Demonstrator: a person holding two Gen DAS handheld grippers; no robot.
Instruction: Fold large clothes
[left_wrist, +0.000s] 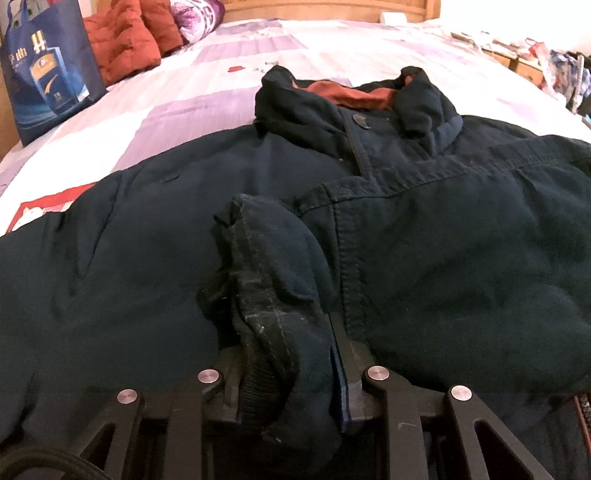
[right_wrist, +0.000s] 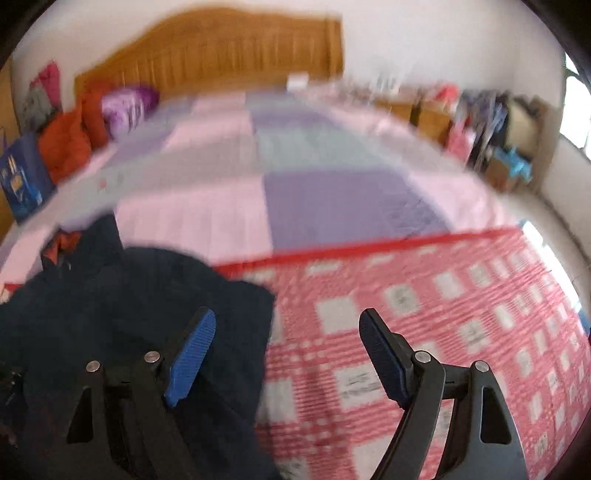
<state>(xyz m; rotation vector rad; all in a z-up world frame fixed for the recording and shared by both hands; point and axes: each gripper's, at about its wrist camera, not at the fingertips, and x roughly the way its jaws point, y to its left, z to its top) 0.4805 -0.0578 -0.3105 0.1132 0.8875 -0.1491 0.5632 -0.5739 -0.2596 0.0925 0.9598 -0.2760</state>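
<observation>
A dark navy jacket (left_wrist: 424, 229) with a rust-red collar lining (left_wrist: 354, 94) lies spread on the bed, collar toward the headboard. My left gripper (left_wrist: 284, 332) is shut on the jacket's sleeve cuff (left_wrist: 266, 280), which bunches up between the jaws over the jacket's front. In the right wrist view, which is blurred, the jacket (right_wrist: 122, 314) lies at lower left. My right gripper (right_wrist: 288, 332) is open and empty, its blue pads (right_wrist: 192, 354) wide apart above the jacket's edge and the red checked blanket (right_wrist: 443, 314).
The bed has a pink and purple patchwork sheet (right_wrist: 295, 177) and a wooden headboard (right_wrist: 221, 48). Red cushions (left_wrist: 125, 40) and a blue gift bag (left_wrist: 48, 70) stand along the left side. Cluttered boxes (right_wrist: 498, 140) line the right side.
</observation>
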